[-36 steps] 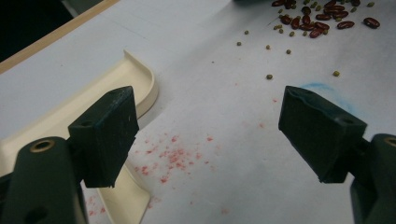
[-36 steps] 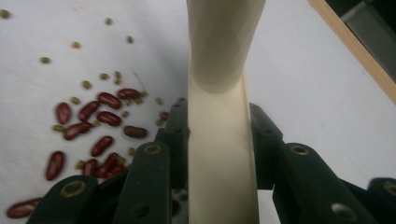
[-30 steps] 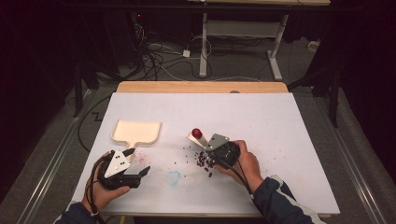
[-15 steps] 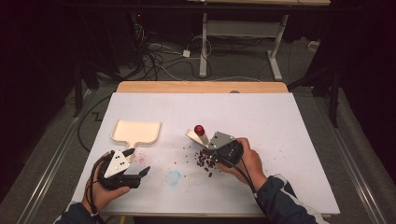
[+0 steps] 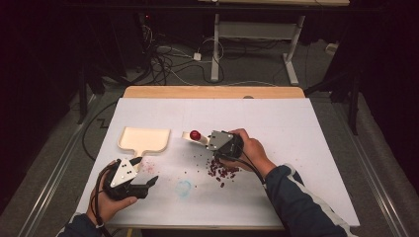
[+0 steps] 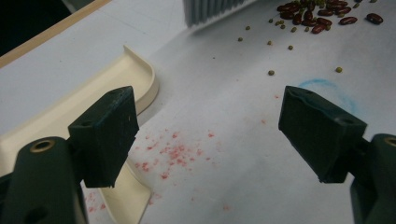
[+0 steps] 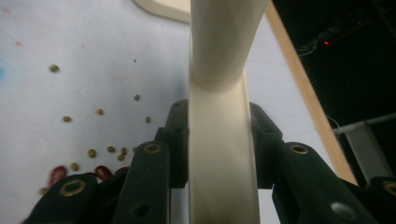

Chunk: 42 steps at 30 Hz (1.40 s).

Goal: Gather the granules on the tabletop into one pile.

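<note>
- The cream brush (image 5: pixel 193 137) lay clamped by its handle in the right gripper (image 5: pixel 210 140), beside the beans (image 5: pixel 221 170).
- The left gripper (image 5: pixel 148 181) gaped wide, empty, near the dustpan (image 5: pixel 144 139) on the surface (image 5: pixel 296 143).

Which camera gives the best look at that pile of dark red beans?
The high view: the whole pile of beans lies in sight on the white table, just below the right claw. The left gripper view catches part of the pile at its top edge; the right gripper view shows a few beans beside the claw.
</note>
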{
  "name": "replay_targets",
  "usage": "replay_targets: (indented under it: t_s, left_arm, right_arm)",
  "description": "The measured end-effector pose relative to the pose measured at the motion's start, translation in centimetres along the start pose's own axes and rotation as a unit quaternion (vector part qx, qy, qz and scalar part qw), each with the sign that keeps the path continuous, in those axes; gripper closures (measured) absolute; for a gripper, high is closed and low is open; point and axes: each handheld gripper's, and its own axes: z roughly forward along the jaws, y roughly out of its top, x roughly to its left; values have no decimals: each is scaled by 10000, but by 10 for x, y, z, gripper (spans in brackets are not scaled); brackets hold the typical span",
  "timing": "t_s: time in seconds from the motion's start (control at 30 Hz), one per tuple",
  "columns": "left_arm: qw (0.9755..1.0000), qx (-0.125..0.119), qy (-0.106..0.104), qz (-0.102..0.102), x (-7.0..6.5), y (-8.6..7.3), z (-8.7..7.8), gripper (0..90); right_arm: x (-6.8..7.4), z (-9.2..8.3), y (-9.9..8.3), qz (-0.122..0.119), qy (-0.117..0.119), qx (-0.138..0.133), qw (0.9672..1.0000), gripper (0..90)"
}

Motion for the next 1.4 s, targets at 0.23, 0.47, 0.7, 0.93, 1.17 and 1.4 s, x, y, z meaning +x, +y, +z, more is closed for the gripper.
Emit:
replay_targets:
  t_s: [0.23, 0.47, 0.7, 0.93, 1.17, 1.4]
  left_arm:
    - [9999, 83, -68, -4, -2, 0, 2, 192]
    - [9999, 105, -110, 37, -4, 0, 2, 192]
    - [9998, 109, -143, 68, -6, 1, 2, 192]
    - [9999, 112, -62, 54, -5, 2, 3, 192]
    - [9998, 91, 184, 59, 2, 2, -2, 191]
    - [9985, -140, 516, -132, 13, 0, -18, 192]
  right_arm:
    - [-3, 15, -8, 153, 201, -414, 9988, 679]
    - [20, 2, -22, -170, 661, -641, 9956, 677]
    - [25, -22, -36, -342, 1040, -894, 9900, 677]
    - [13, -32, -42, 152, 547, -1110, 9922, 679]
    - [13, -54, -15, 1216, 795, -1165, 9825, 679]
    - [42, -61, 18, 2526, 1849, -1258, 9414, 679]
